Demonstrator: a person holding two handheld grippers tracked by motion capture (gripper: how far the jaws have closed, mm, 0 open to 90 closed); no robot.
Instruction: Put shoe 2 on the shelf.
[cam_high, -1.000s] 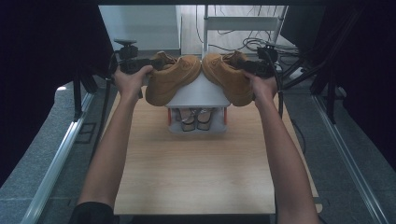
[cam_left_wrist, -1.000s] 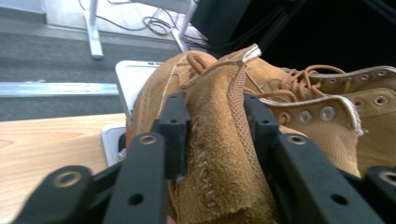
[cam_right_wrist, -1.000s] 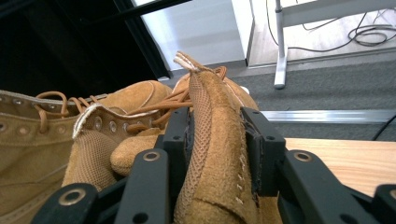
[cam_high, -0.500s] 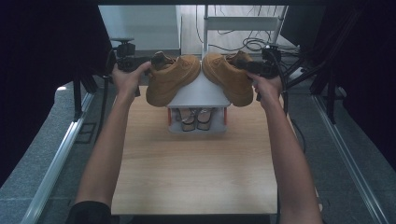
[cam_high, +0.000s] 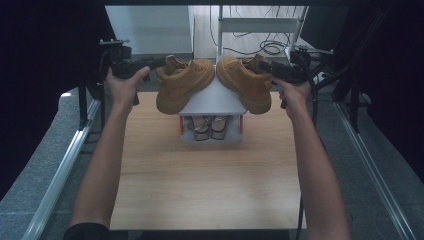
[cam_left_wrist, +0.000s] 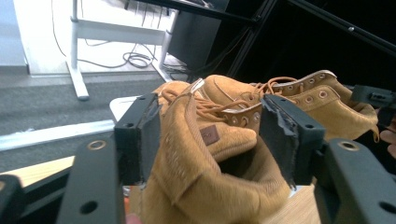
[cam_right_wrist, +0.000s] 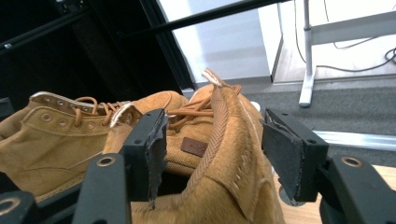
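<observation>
Two tan suede boots rest on the white top of the small shoe rack (cam_high: 212, 102), which stands at the far middle of my counter (cam_high: 205, 175). The left boot (cam_high: 182, 82) sits on the rack's left half, the right boot (cam_high: 245, 80) on its right half, toes touching above the rack's middle and soles tilted outward. Each has orange laces, metal eyelets and a brown tag.

My left tool (cam_high: 159, 62) sits at the left boot's heel collar; its jaws have just been opening and now stand apart, one pad touching the suede, the other clear. My right tool (cam_high: 265, 65) matches this at the right boot's heel, its jaws also just opened. A pair of smaller shoes (cam_high: 210, 126) occupies the rack's lower shelf.
</observation>
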